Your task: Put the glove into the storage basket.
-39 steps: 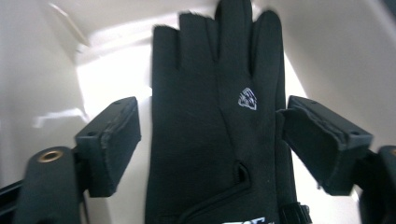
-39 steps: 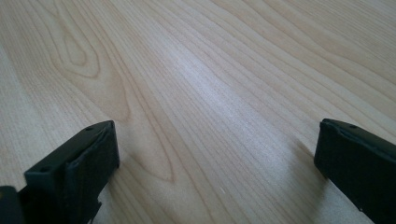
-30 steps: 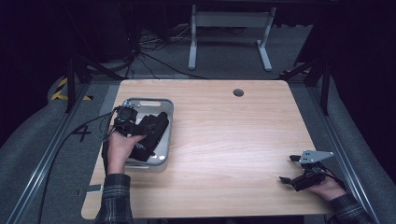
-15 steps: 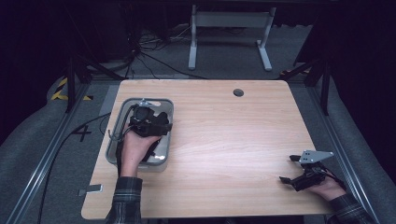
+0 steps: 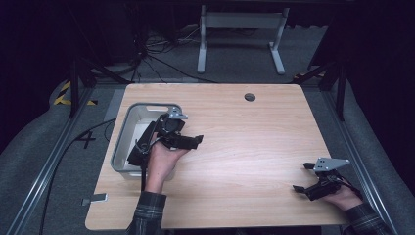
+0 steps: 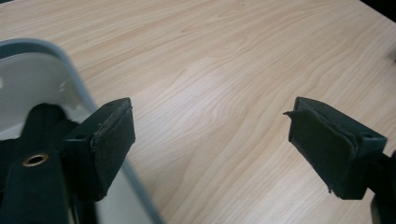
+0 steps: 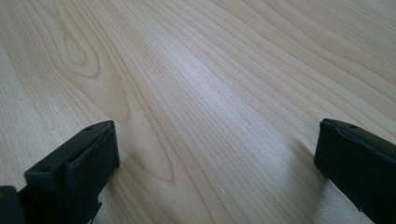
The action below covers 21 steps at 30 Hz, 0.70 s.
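My left gripper point(image 5: 190, 134) hangs over the wooden table point(image 5: 244, 147), just past the right rim of a grey tray point(image 5: 147, 105), and points right. A hand holds its dark body above the tray's right half. In the left gripper view its jaws point(image 6: 215, 144) stand wide apart over bare wood, with nothing between them and the tray's rim point(image 6: 70, 74) curving past the left one. My right gripper point(image 5: 302, 177) rests low near the table's front right corner, held by the other hand. It point(image 7: 215, 158) is open too, over bare wood.
A round cable hole point(image 5: 250, 97) sits near the table's far edge. A small grey tab point(image 5: 95, 198) sticks out at the front left edge. A metal stand point(image 5: 240, 29) and cables lie on the floor beyond the table.
The left hand has carried its gripper to the right, from over the tray's left part to past its right rim. The jaws kept their width. The right gripper stayed where it was.
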Motion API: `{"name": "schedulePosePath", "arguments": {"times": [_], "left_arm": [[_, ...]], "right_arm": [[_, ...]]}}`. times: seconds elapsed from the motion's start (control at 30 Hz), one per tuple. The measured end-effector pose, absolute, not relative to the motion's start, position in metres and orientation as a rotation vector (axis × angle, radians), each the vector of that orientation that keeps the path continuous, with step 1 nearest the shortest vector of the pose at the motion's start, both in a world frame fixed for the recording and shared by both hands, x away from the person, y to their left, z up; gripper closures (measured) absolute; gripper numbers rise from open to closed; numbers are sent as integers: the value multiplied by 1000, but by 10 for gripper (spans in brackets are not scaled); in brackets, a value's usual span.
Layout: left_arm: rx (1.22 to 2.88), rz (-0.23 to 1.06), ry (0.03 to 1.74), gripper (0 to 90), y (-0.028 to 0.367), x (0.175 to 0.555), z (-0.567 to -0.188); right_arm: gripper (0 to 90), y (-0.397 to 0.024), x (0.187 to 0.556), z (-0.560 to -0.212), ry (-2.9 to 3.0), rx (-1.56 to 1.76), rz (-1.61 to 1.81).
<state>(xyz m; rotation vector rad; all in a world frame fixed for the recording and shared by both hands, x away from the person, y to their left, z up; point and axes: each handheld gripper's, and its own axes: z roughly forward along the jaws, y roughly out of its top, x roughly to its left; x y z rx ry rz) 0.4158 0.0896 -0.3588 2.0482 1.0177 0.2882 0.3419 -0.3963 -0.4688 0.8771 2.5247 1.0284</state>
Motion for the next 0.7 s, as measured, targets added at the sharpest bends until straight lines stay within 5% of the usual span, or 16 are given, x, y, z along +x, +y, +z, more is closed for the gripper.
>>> {"name": "schedulePosePath", "arguments": {"times": [0.7], "left_arm": [[2129,228,881,151,24,393,-388]], "right_arm": [[3,-396,342,-469,2528,874,1028]]}}
